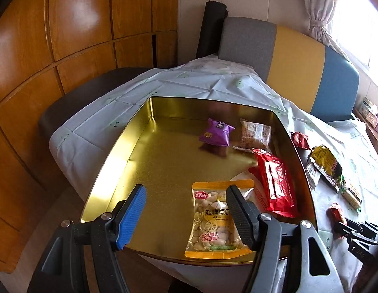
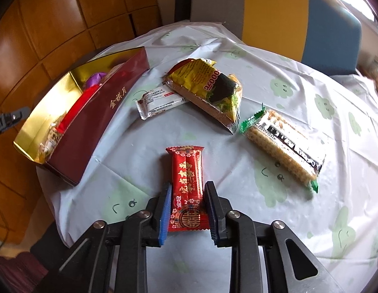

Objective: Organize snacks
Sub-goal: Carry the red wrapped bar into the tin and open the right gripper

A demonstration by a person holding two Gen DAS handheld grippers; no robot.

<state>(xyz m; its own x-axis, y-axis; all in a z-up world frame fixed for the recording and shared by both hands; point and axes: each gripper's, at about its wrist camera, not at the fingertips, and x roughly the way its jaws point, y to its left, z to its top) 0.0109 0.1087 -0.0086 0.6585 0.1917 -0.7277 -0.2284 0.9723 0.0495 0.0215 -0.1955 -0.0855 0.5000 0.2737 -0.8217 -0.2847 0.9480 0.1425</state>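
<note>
Your tin (image 1: 130, 146) is gold inside, dark maroon outside w/ gold lettering. In it you've got a purple packet (image 1: 217, 135), a glossy red pack (image 1: 277, 185) and a yellow-edged clear nut bag (image 1: 214, 219) (pale kernels showing). Your tablecloth (image 2: 274, 92) is pale blue-white w/ green blob faces. On it: a red wrapper (image 2: 187, 185) w/ gold script and floral print, a yellow-black bag (image 2: 206, 85), a white sachet (image 2: 159, 102), and a green-ended cracker pack (image 2: 284, 141).
</note>
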